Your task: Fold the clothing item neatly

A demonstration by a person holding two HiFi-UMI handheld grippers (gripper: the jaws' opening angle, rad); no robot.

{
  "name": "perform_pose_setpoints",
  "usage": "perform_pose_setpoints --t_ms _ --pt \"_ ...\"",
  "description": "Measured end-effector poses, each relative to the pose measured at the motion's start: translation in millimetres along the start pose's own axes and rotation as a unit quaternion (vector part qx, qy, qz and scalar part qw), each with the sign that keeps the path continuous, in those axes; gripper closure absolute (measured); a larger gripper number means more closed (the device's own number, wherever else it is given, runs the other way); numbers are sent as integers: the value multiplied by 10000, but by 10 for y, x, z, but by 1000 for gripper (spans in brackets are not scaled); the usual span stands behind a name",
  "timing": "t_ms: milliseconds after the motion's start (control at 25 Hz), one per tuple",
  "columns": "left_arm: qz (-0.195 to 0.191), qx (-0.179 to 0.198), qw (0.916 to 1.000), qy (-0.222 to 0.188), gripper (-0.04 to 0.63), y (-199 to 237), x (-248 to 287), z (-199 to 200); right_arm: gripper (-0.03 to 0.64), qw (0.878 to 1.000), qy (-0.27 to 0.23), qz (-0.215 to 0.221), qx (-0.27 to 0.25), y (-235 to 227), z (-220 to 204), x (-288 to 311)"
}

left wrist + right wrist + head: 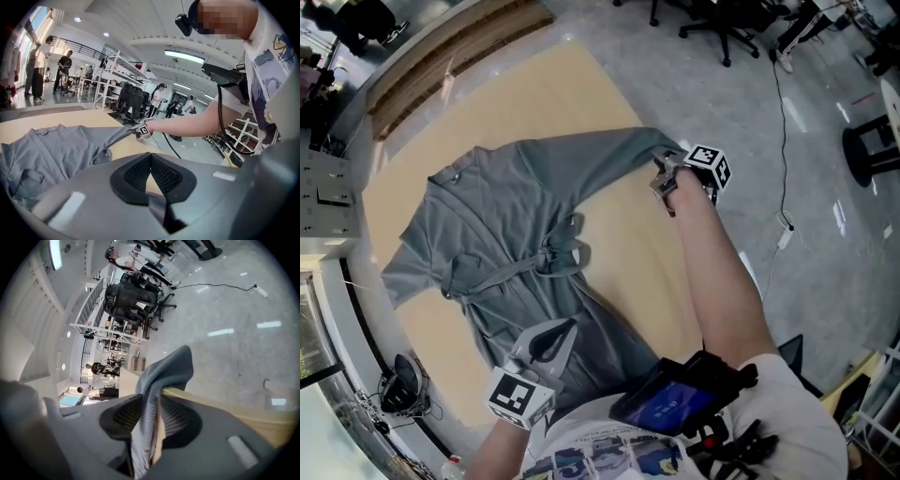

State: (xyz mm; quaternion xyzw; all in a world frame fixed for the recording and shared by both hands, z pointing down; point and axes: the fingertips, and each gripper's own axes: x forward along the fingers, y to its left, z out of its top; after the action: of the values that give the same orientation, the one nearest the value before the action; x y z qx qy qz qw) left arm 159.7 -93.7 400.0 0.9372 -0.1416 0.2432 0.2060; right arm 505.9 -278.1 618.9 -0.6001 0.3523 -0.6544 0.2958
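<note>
Barely started: the grey robe [516, 234] lay spread flat on the tan table [553, 94], belt looped at the waist, with no fold visible. The right gripper [667, 178] was clamped on the end of the outstretched sleeve [164, 371] near the table edge. The left gripper [546, 345] sat at the near hem with its jaws closed; whether it pinched any cloth was unclear. Sleeves and body looked left to fold.
</note>
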Motion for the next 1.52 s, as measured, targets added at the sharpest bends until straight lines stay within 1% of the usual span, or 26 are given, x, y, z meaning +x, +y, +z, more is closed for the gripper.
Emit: perform_pose_setpoints --t_ms 200,240,360,440,640,840,960,1040,1160,1520 --pt "-12 -30 10000 -5 588 -36 7 -1 512 9998 -134 48 128 15 91 55" --pt "-6 -35 10000 -12 588 -36 5 1 523 9997 -200 66 160 21 130 58" --pt "58 -72 10000 -11 588 -23 -53 -32 585 9992 -334 129 200 -1 165 79" --pt "99 -100 9999 -10 588 7 -85 -63 595 9992 -319 201 134 13 171 103" --pt "184 -209 9996 -47 588 56 -113 -101 603 9990 -292 281 -200 62 185 123" --pt "192 -225 9995 -74 588 79 -140 -131 603 9960 -474 445 -614 89 213 66" --pt "200 -283 9993 -138 589 79 -159 -152 604 9919 -560 512 -1019 137 226 -5" --pt "192 -319 9991 -178 588 84 -170 -159 604 9883 -613 679 -1219 213 223 -49" --pt "217 -369 9988 -233 588 100 -201 -156 604 9844 -656 911 -1351 325 195 -88" --pt "311 -437 9977 -406 588 54 -265 -255 604 9730 -633 1211 -1861 595 125 -163"
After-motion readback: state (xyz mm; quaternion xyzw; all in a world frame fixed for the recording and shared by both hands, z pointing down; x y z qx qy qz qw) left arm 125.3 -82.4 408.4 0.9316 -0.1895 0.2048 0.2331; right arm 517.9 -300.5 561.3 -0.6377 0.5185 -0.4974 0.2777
